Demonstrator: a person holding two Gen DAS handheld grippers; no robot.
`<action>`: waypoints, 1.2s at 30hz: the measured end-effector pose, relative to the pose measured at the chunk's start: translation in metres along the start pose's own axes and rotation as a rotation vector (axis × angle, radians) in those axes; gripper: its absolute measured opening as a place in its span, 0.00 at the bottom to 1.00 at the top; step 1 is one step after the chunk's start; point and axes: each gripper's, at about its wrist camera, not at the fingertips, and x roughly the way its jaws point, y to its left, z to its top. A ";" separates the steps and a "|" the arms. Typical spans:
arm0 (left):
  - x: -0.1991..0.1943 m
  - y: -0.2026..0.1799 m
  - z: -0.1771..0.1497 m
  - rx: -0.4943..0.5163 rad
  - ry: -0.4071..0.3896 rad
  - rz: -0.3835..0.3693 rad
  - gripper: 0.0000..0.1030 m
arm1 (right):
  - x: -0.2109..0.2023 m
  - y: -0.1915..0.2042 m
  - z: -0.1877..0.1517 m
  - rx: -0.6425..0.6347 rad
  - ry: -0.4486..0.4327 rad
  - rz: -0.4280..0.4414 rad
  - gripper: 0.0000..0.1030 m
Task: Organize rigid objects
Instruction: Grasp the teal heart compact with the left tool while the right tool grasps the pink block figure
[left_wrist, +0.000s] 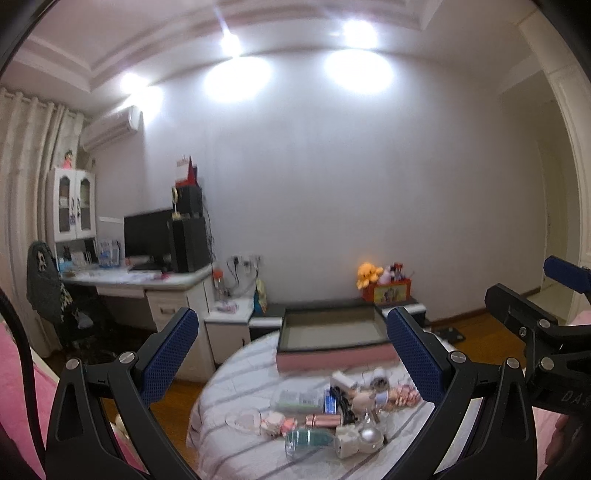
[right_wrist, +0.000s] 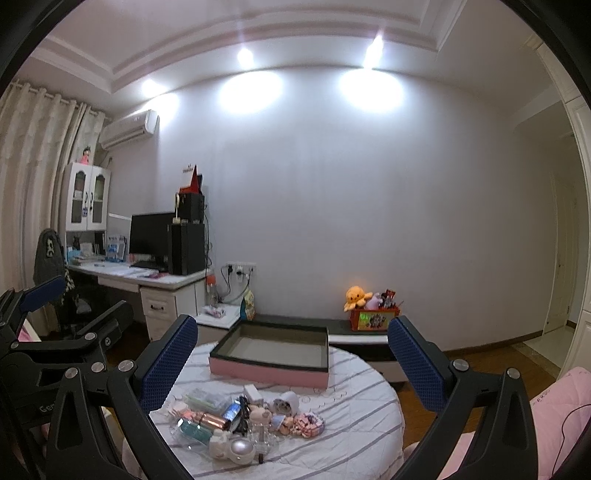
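A pile of small rigid objects (right_wrist: 243, 421) lies on a round table with a striped cloth (right_wrist: 362, 413): a copper tube (right_wrist: 212, 421), a teal piece, white cases, small figurines. Behind it sits an empty pink-sided tray box (right_wrist: 271, 352) with a dark rim. The pile (left_wrist: 332, 410) and box (left_wrist: 332, 334) also show in the left wrist view, blurred. My left gripper (left_wrist: 291, 354) is open and empty above the table. My right gripper (right_wrist: 291, 354) is open and empty above the table. The right gripper shows at the left view's right edge (left_wrist: 535, 325).
A desk (right_wrist: 147, 277) with a monitor and speakers stands at the left wall, with a chair (right_wrist: 55, 266) beside it. A low bench holds a red box of toys (right_wrist: 373, 317). Pink bedding (right_wrist: 554, 406) lies at the right. Wooden floor surrounds the table.
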 end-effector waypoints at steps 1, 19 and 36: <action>0.008 0.000 -0.007 -0.004 0.020 -0.011 1.00 | 0.006 -0.001 -0.004 -0.005 0.016 0.002 1.00; 0.110 0.006 -0.159 -0.033 0.440 -0.094 1.00 | 0.107 -0.028 -0.126 0.023 0.372 0.027 1.00; 0.165 -0.003 -0.187 -0.040 0.563 -0.135 0.75 | 0.153 -0.045 -0.165 0.059 0.518 0.000 1.00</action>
